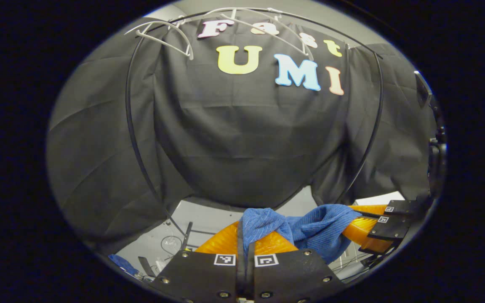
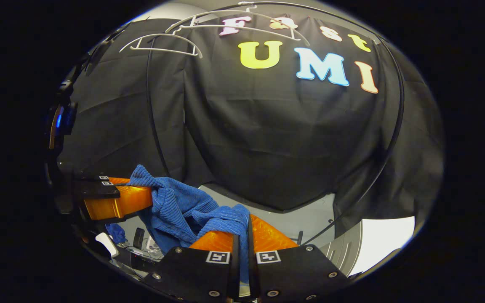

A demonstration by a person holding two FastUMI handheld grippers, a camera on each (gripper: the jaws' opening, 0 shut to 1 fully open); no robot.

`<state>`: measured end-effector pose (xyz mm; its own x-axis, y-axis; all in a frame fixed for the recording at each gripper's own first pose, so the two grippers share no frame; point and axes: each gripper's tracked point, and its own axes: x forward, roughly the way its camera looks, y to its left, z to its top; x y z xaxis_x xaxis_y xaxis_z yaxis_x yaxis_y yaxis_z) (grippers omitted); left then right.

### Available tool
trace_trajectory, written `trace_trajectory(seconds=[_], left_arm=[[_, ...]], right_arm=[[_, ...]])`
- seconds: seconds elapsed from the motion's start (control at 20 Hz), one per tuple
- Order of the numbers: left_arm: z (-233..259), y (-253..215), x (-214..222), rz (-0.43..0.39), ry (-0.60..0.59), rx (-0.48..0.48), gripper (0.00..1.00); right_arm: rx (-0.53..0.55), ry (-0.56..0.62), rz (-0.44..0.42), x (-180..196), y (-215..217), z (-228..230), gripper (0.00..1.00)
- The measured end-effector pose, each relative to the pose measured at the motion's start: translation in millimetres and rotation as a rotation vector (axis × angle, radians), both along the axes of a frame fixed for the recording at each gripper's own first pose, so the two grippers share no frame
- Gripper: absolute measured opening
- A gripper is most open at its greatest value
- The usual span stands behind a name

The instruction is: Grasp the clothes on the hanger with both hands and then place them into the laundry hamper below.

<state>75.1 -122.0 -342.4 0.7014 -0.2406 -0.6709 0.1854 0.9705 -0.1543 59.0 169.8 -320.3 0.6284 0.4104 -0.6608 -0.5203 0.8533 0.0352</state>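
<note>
A blue ribbed garment (image 1: 314,227) hangs bunched between my two grippers, well below the rail. In the left gripper view my left gripper (image 1: 244,230) is shut on one end of it, the cloth spilling over the fingertips. Farther right, the right gripper (image 1: 352,221) is clamped on the other end. The right gripper view shows the same garment (image 2: 175,206) from the other side. There my right gripper (image 2: 242,223) is shut on a fold, and the left gripper (image 2: 150,198) holds the far end at the left. Empty white hangers (image 1: 162,40) (image 2: 162,44) hang high on the rail.
A black tubular clothes rack (image 1: 131,126) (image 2: 152,126) arches in front of the black cloth wall. The grey floor (image 1: 209,219) below has cables and small clutter at the lower left. A white panel (image 2: 387,240) stands at the lower right.
</note>
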Motion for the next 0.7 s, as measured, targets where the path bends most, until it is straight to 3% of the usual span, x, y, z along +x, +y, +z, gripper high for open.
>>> trace_trajectory(seconds=[0.3,0.35,0.4,0.5,0.65,0.7], left_arm=[[-47,5,-25,-0.02,0.139,0.064,0.02],[-52,7,-32,-0.024,0.166,0.07,0.06],[-61,9,-37,-0.022,0.188,0.078,0.04],[-68,20,-52,-0.011,0.222,0.084,0.12],[-77,37,-53,0.019,0.224,0.086,0.78],[-70,46,-58,0.033,0.224,0.09,1.0]], right_arm=[[-0.089,0.096,0.048,-25,-9,-39,0.18],[-0.094,0.123,0.061,-33,-11,-44,0.19],[-0.106,0.134,0.065,-41,-12,-50,0.25],[-0.134,0.144,0.067,-52,-23,-57,0.39],[-0.133,0.153,0.066,-59,-32,-60,0.67],[-0.132,0.146,0.061,-59,-32,-57,0.82]])
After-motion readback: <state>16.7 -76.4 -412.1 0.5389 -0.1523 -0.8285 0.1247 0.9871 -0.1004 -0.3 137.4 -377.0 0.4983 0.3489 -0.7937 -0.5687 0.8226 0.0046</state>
